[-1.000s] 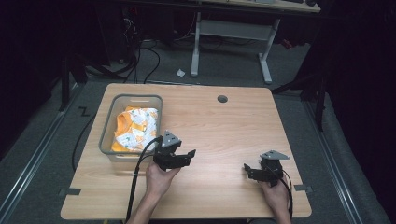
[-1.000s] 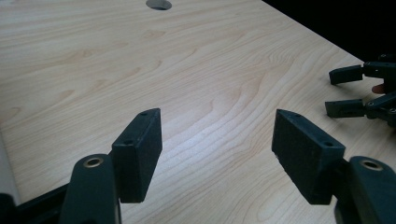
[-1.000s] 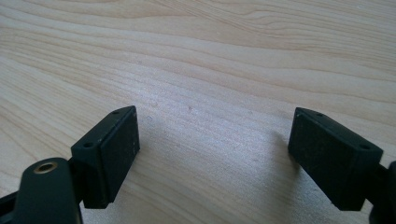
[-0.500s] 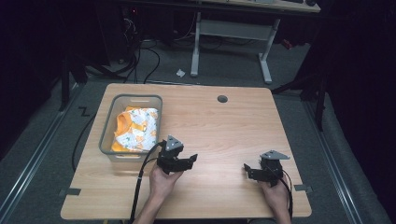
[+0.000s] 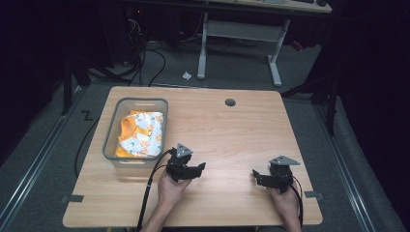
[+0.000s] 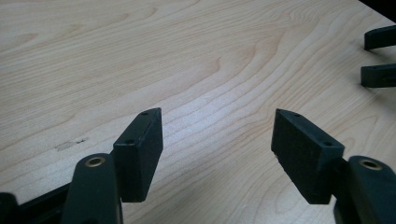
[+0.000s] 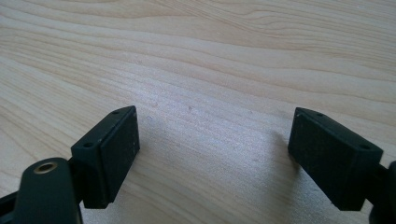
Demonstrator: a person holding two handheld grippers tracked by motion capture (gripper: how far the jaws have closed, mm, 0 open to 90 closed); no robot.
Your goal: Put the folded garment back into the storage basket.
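Nearest the person, at about five o'clock on the pale wooden table (image 5: 232, 130), the right gripper (image 5: 257, 177) is held low over bare wood, its jaws spread wide with nothing between them, as the right gripper view confirms. At about six o'clock the left gripper (image 5: 199, 168) is likewise held just above the tabletop, jaws spread and empty; in the left gripper view the right gripper's black tips (image 6: 379, 56) are seen at two o'clock. Farther off, at ten o'clock, the folded white and orange printed cloth (image 5: 140, 133) is seen lying inside the clear grey plastic bin (image 5: 112, 140), untouched. The work is judged to be at rest between steps. For a next move, a reach towards ten o'clock and a descent into the bin would be called for, with the jaws kept apart until cloth is between them.
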